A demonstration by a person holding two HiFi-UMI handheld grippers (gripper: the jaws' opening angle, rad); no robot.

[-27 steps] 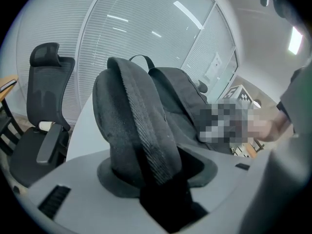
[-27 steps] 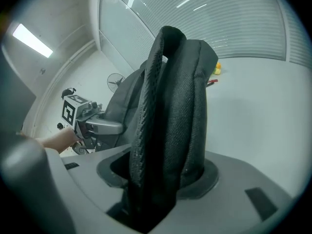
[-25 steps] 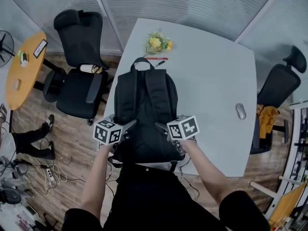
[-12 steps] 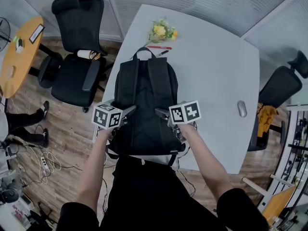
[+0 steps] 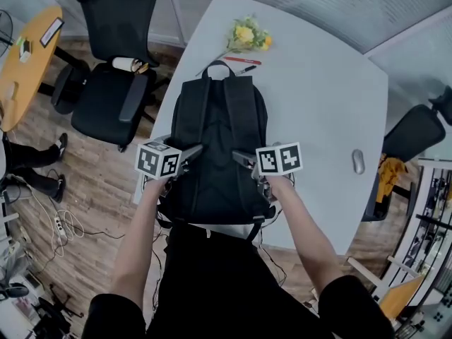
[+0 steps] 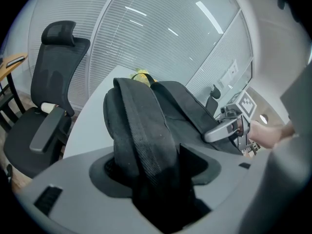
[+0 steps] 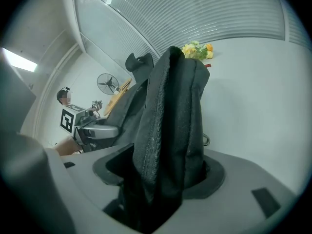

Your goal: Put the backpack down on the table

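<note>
A black backpack (image 5: 215,154) lies on the pale grey table (image 5: 318,104), straps up and top handle pointing away from me. My left gripper (image 5: 194,152) is at its left shoulder strap (image 6: 146,130), my right gripper (image 5: 240,157) at the right strap (image 7: 168,121). Both sets of jaws are opening. In each gripper view the padded strap runs between the jaws, with dark slack beside it and no pad pressing visibly. In the left gripper view the right gripper (image 6: 224,128) shows across the pack.
Yellow flowers (image 5: 248,35) and a red pen (image 5: 244,61) lie beyond the pack. A grey mouse (image 5: 358,161) sits at the table's right. A black office chair (image 5: 113,83) stands at the left, another (image 5: 417,129) at the right, with an orange round table (image 5: 21,69) far left.
Both grippers have sunk a little toward the table with the straps, and the backpack has settled flatter. The head view has drifted, so the table sits lower in frame.
</note>
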